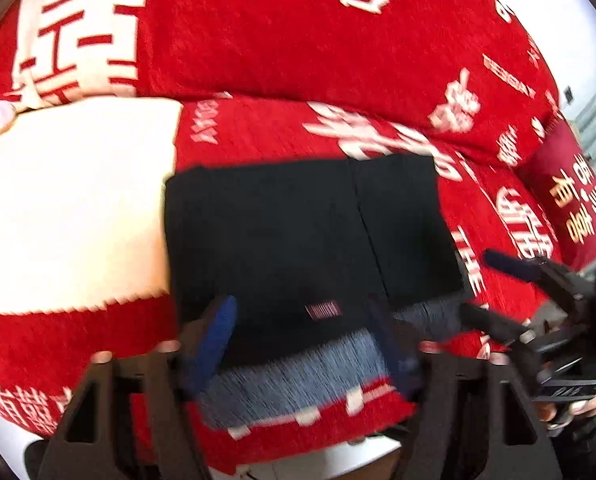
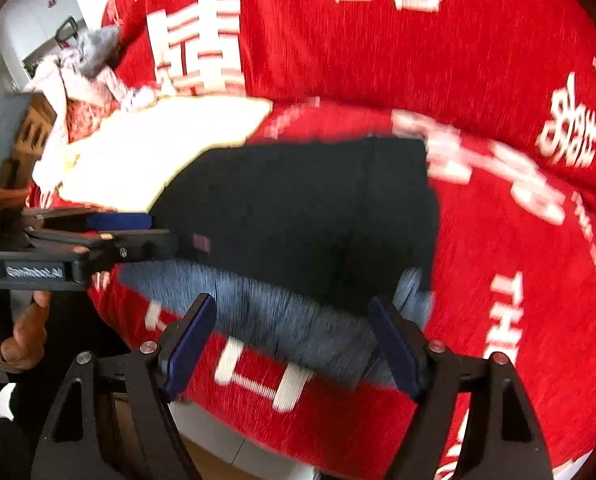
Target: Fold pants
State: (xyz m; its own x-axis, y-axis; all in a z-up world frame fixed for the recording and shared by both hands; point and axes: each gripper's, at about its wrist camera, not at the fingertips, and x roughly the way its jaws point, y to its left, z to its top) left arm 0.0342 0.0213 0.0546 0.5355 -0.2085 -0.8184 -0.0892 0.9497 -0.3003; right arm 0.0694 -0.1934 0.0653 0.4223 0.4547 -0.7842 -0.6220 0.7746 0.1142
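Note:
The black pants (image 1: 305,232) lie folded into a flat rectangle on the red blanket, with their grey ribbed waistband (image 1: 298,376) along the near edge. My left gripper (image 1: 305,344) hovers over the waistband's left part with its blue pads wide apart and no cloth pinched. In the right wrist view the pants (image 2: 305,208) and waistband (image 2: 290,312) show again. My right gripper (image 2: 292,344) stands open above the band's right part. Each gripper also shows in the other's view: the right gripper (image 1: 489,292) beside the pants' right edge, the left gripper (image 2: 154,232) at their left edge.
A red blanket (image 1: 298,60) with white characters covers the whole surface and has a cream panel (image 1: 70,208) left of the pants. A heap of pale clothes (image 2: 86,68) lies at the far left and a dark red cushion (image 1: 565,192) at the right. A hand (image 2: 26,336) holds the left gripper's handle.

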